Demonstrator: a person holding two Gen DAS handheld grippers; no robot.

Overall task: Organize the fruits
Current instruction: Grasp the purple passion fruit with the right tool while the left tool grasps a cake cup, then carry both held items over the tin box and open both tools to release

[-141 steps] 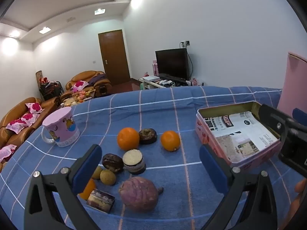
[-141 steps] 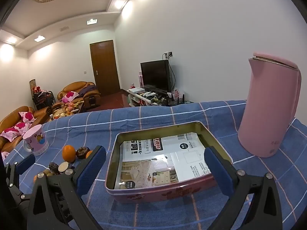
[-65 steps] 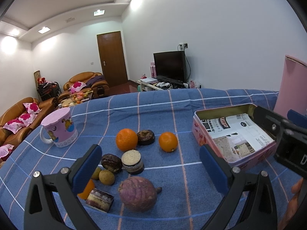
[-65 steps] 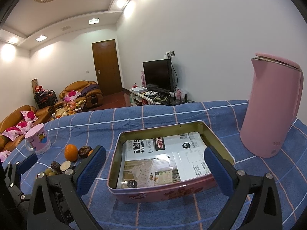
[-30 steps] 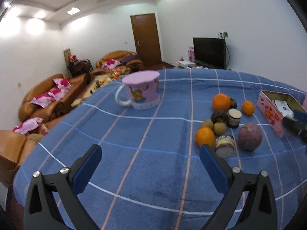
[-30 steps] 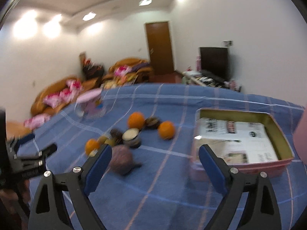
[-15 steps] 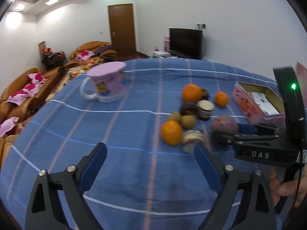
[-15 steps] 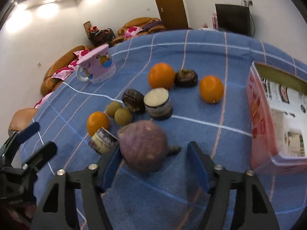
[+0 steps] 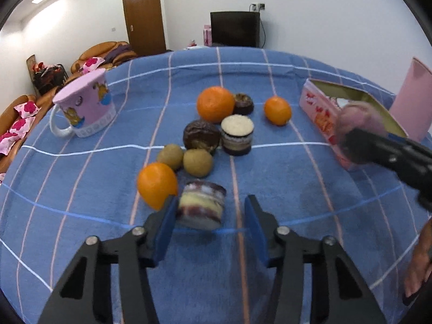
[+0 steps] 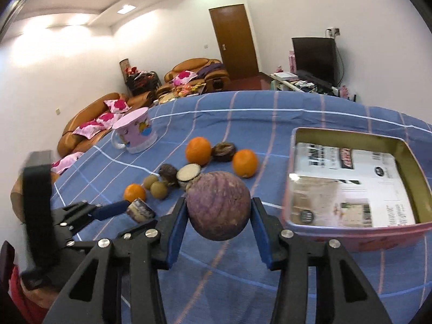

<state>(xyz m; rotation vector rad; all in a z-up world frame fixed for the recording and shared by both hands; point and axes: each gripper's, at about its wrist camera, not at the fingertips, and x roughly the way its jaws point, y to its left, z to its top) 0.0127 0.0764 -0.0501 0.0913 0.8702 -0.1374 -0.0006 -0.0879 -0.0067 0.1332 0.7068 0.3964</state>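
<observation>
The rectangular pink tin (image 10: 359,232) with a gold inner wall sits on the blue checked surface (image 9: 270,70) at about 3 o'clock of the fruit cluster, and holds only printed paper sheets (image 10: 348,186) whose writing is too small to read. The upside-down pink cartoon mug (image 9: 86,108) stands at 10 o'clock of the cluster, well apart. The right gripper (image 10: 218,232) has its jaws closing with the round purple fruit (image 10: 218,205) clamped between the blue pads, raised off the cloth just beside the tin's near wall. The left gripper (image 9: 209,225) has its jaws closing around a small layered cake cylinder (image 9: 201,206); the left pad touches it, the right pad stands off. An orange (image 9: 157,185) lies just at 10 o'clock of that cake, two brown round fruits (image 9: 186,159) beyond, then chocolate cakes (image 9: 201,136) and two more oranges (image 9: 215,104)
</observation>
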